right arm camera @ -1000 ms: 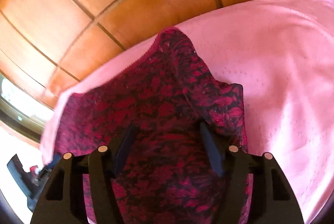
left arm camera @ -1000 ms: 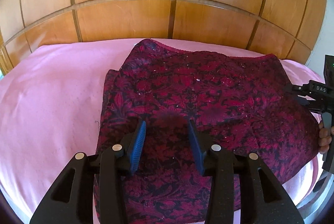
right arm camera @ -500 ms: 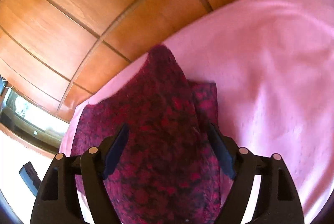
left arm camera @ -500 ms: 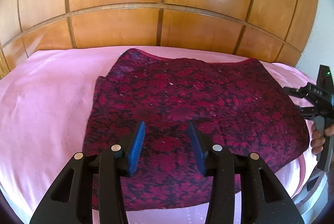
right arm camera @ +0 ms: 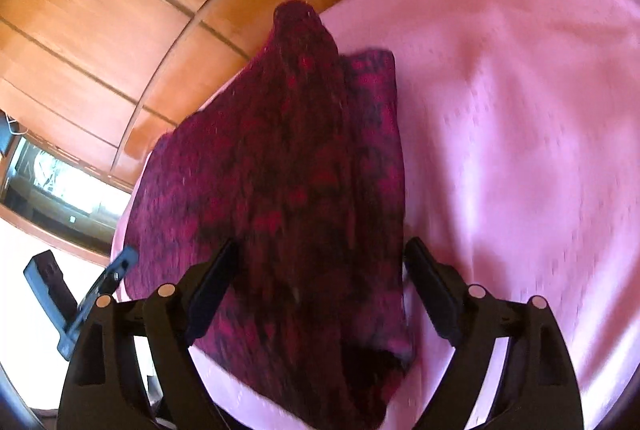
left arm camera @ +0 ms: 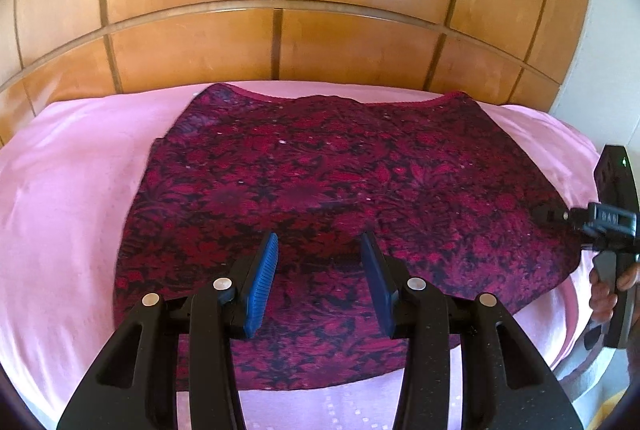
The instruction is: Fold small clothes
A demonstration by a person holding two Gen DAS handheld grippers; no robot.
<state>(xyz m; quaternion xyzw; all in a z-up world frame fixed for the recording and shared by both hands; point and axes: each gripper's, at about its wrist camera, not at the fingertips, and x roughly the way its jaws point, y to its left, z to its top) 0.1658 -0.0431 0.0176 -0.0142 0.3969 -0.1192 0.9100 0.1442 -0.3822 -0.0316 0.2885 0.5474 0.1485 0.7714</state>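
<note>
Now the dark red garment [left arm camera: 344,197] with black flower pattern lies flat on the pink sheet [left arm camera: 72,189]. Above it the left gripper [left arm camera: 320,286] stands apart, empty, and the right gripper [right arm camera: 320,294] has just been opening, gripping nothing.

You are working over a bed covered by a pale pink sheet [left arm camera: 68,197] with a faint dotted weave, and it is filling the lower half of both views. Behind it a glossy honey-brown wooden panelled headboard [left arm camera: 328,41] is rising, split by thin grooves and catching bright patches of light. A plain white wall [left arm camera: 592,77] is showing at its right edge. In the right wrist view, a bright daylit window [right arm camera: 60,185] is glaring at far left.
</note>
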